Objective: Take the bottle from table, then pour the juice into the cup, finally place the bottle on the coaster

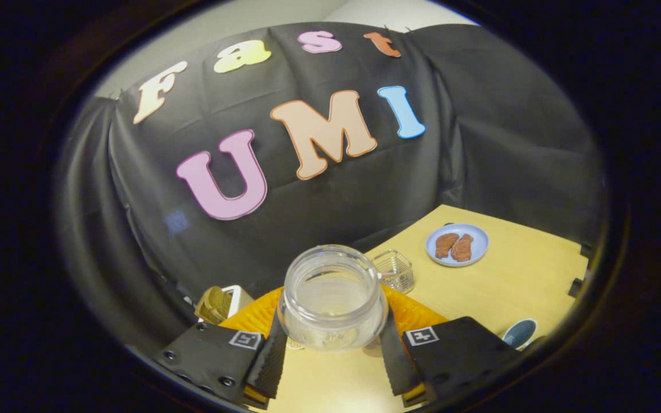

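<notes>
Here, the gripper [333, 350] holds the clear, wide-mouthed plastic bottle [334, 298] between its two black fingers [270, 358], each pressed against one side of the body; the open mouth faces forward, so the bottle appears lifted clear of the pale wooden table [514, 281]. At about ten o'clock from the bottle stand a small olive-brown object and a white box [237, 297], both partly hidden and not identifiable. Directly behind the bottle lies an orange ribbed plate [256, 316]. At one o'clock, just beyond it, stands the small clear square glass cup [395, 269], upright with its opening upward, presumably to receive the pour. At two o'clock, well apart, a pale blue plate with two brown pieces of food [457, 245] sits out of the working path. At four o'clock, near the right finger, lies the dark blue round coaster [520, 332], probably kept bare for the final placement.
</notes>
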